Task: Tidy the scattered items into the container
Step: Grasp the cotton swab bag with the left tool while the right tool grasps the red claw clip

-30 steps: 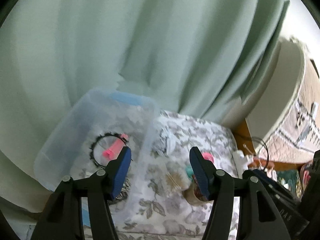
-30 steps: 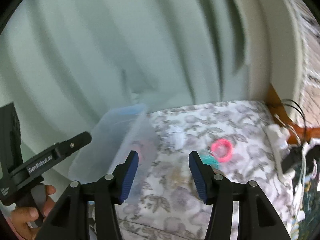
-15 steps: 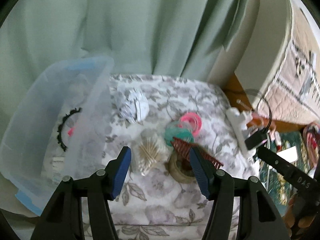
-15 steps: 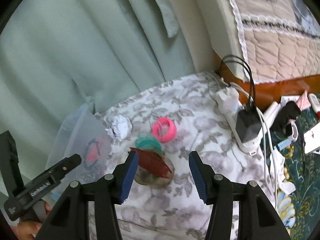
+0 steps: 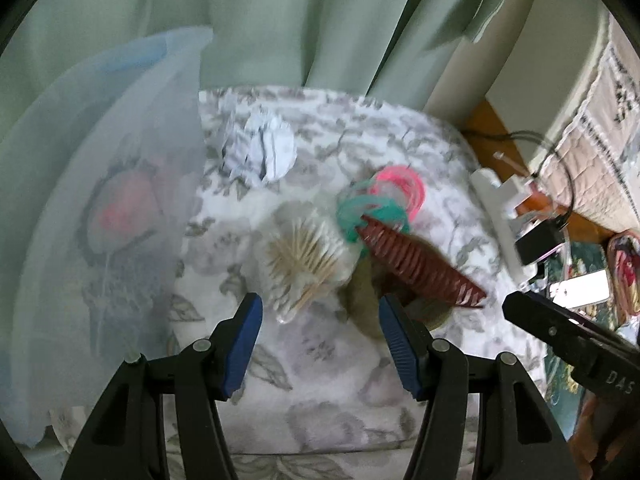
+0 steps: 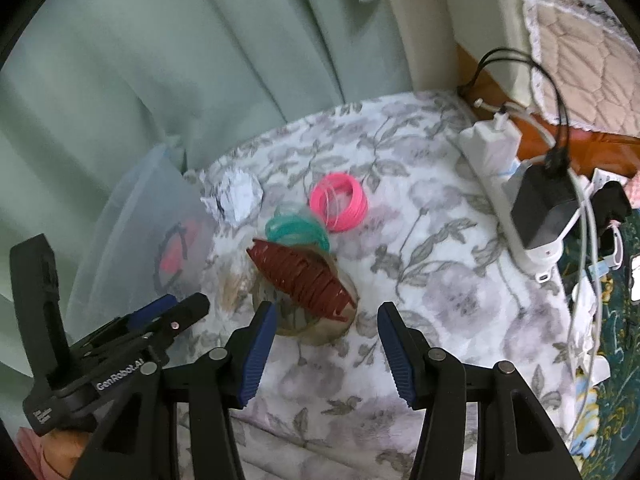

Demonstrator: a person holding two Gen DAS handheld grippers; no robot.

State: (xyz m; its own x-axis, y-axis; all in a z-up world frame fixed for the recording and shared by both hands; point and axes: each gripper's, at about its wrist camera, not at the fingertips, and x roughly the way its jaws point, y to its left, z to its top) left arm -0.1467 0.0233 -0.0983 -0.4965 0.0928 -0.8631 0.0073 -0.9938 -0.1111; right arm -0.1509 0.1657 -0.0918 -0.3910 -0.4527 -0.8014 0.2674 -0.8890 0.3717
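Floral cloth [image 6: 440,280] beneath both empty, spread-wide tongs [image 5: 320,344] [image 6: 326,344].

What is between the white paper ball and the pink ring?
Only bare flowery cloth lies between the paper ball and the pink ring; the right wrist view shows it.

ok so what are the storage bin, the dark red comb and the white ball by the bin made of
Storage bin: looks like frosted translucent plastic, since pink and dark shapes show blurred through its wall.
Dark red comb: probably moulded plastic with a slight sheen; its evenly spaced teeth catch light.
White ball: seems to be crumpled paper, matte, with sharp creases and dark marks, possibly print.
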